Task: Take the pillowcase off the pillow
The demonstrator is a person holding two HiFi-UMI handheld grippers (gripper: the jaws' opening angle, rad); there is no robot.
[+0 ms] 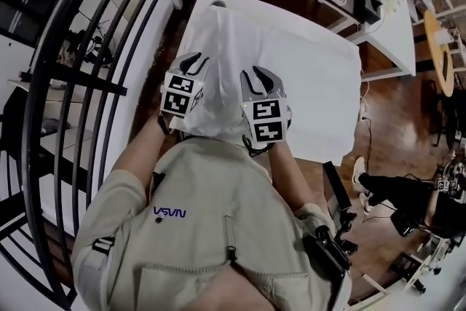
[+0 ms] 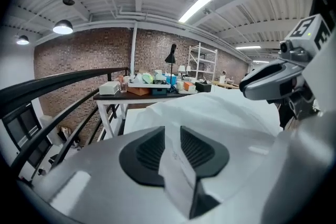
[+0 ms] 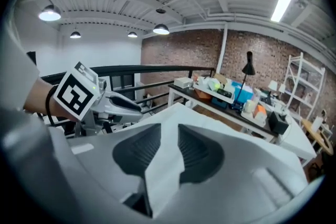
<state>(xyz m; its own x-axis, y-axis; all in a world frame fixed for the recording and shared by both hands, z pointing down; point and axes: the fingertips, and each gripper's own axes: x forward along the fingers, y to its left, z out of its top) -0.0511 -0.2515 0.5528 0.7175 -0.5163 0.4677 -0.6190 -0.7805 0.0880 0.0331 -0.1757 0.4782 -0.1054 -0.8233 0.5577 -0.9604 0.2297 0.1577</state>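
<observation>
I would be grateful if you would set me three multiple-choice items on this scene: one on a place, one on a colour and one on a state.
1. Where does the far end of the pillowcase rest?
A. on the white table
B. on a sofa
C. in a laundry basket

2. What colour is the pillowcase?
A. blue
B. white
C. red

3. How are the left hand-held gripper and the right hand-held gripper?
A. both open and empty
B. one shut on cloth, the other empty
C. both shut on the pillowcase

Answers:
1 A: in the head view the cloth runs from the grippers out over the table top.
2 B: the cloth is white in all three views.
3 C: each gripper view shows a fold of white cloth pinched between its jaws.
</observation>
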